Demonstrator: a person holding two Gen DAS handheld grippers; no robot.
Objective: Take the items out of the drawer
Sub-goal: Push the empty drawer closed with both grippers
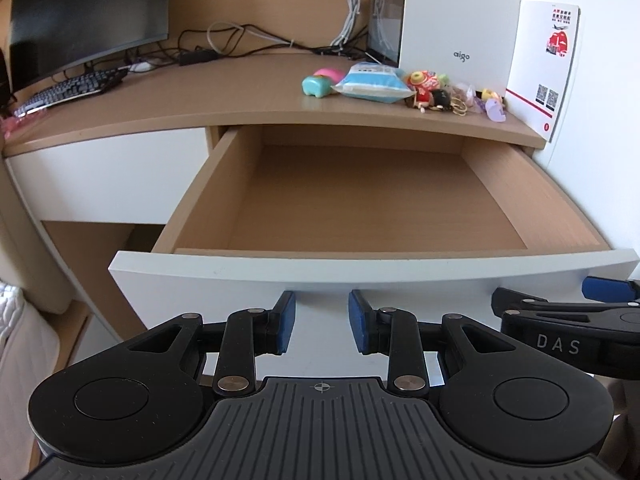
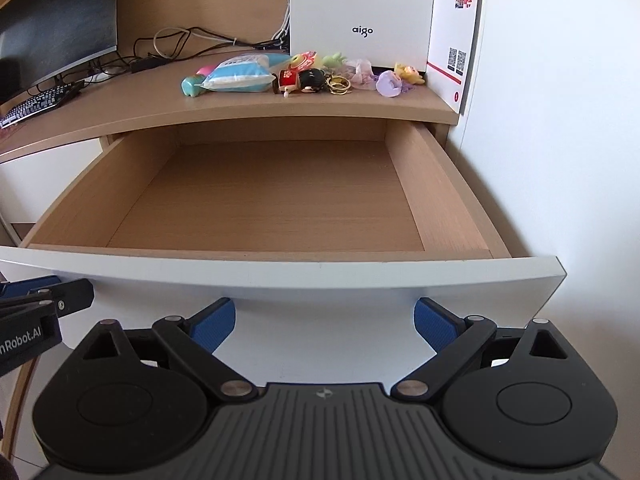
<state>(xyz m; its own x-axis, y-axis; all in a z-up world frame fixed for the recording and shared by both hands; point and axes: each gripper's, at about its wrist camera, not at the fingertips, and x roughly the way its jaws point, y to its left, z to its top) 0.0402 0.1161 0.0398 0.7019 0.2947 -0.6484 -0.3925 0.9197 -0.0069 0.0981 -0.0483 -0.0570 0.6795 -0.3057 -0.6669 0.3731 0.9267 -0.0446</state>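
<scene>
In the drawer (image 2: 260, 200) we find only bare wood: both views show its floor and walls with nothing lying in it, though the strip just behind the white front panel (image 2: 280, 276) is hidden from us. The items (image 2: 304, 74) sit in a loose row on the desk top (image 2: 140, 108) above it: a teal and pink toy (image 1: 318, 85), a blue and white packet (image 1: 370, 83), small figurines, gold rings and a lilac piece (image 1: 496, 110), all close to the white box (image 1: 460, 20) marked "aigo".

We judge the emptying as good as done, so the step in hand is most likely drawing back or pushing the drawer shut. To do it well, we should check that hidden front strip, then press the panel squarely with both grippers so it does not skew on its runners, keeping the fingers clear of the desk edge.

Our left gripper (image 1: 322, 326) hovers before the panel with its jaws partly parted and nothing between them. Our right gripper (image 2: 324, 324) is beside it, jaws spread wide and empty. Further off stand a monitor (image 1: 88, 16), a keyboard (image 1: 72, 88) and tangled cables (image 1: 240, 40).
</scene>
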